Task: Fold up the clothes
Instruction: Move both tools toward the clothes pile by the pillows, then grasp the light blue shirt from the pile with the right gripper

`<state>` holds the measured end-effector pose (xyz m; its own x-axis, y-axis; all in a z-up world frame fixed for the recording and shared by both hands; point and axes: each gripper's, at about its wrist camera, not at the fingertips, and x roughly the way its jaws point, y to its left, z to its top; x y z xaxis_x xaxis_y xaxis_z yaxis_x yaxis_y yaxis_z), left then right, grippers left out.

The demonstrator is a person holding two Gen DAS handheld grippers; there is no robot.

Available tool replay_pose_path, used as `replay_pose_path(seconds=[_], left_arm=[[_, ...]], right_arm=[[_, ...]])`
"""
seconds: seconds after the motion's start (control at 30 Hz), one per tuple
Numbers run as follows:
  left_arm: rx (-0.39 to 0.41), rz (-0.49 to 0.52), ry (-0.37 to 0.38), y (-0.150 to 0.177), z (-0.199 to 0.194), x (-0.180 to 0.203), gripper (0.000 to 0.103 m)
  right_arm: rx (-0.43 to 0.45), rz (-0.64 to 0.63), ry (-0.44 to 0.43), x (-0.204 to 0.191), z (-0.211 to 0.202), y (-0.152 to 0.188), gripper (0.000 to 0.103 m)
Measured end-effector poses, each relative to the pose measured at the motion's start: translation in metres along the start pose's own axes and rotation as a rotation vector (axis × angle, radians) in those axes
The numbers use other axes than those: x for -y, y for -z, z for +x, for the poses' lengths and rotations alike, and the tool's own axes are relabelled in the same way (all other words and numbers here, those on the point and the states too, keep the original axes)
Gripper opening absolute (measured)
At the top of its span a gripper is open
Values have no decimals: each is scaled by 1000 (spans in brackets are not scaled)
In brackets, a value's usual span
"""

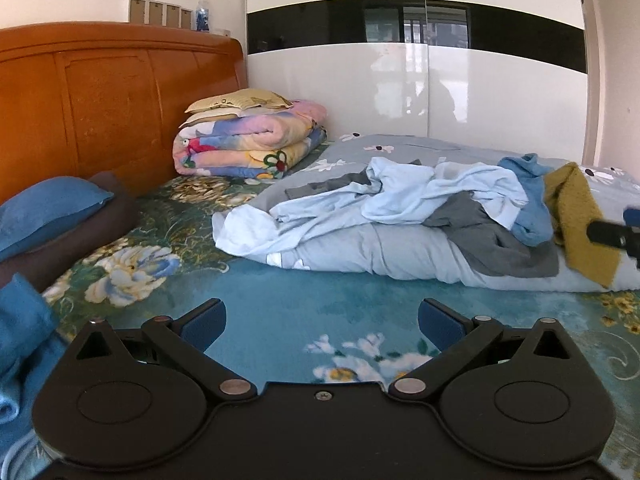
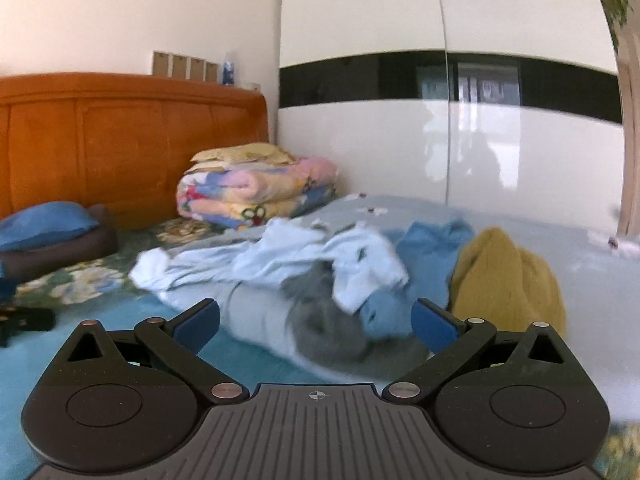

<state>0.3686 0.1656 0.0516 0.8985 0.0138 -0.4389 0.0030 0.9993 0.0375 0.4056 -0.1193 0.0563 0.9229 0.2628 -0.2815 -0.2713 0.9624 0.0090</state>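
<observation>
Since nothing is gripped yet: both jaws spread wide, empty.
Clothes pile (image 1: 420,208): mid-bed, on grey duvet (image 1: 400,256), right of folded quilt (image 1: 248,140).
Handling: light, limp, tangled.
Grip: pale-blue shirt (image 2: 304,264) edge.
Left gripper (image 1: 320,320): near.
Right gripper (image 2: 316,320): beside pile.

Both tools matte black w/ blue pads (image 1: 204,326) (silver pivot screws); right tool (image 2: 316,322) has ribbed grey base.
</observation>
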Motion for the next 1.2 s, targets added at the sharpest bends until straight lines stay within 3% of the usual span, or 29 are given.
replay_pose_path(seconds=[0.2, 0.4, 0.47, 0.53, 0.67, 0.87, 0.93, 1.03, 1.2], left_arm=[[29, -5, 31, -13, 26, -15, 101], [22, -21, 35, -25, 51, -27, 101], [13, -27, 23, -27, 56, -31, 101], [8, -47, 21, -28, 59, -37, 101], [0, -98, 37, -26, 61, -47, 101], [-22, -36, 30, -21, 64, -46, 101], [-23, -29, 34, -21, 64, -47, 101], [-23, -16, 31, -21, 64, -48, 101], [-30, -46, 51, -21, 57, -48, 101]], right_arm=[[-7, 15, 30, 15, 55, -19, 99], [-75, 13, 103, 22, 113, -24, 94], [-97, 10, 116, 23, 130, -23, 89], [-117, 21, 129, 24, 145, -23, 77], [-148, 10, 168, 24, 176, -25, 69], [-217, 18, 245, 26, 213, -27, 47], [-252, 42, 238, 27, 222, -29, 33], [-231, 108, 198, 26, 217, -30, 21], [-188, 214, 49, 28, 189, -27, 10]])
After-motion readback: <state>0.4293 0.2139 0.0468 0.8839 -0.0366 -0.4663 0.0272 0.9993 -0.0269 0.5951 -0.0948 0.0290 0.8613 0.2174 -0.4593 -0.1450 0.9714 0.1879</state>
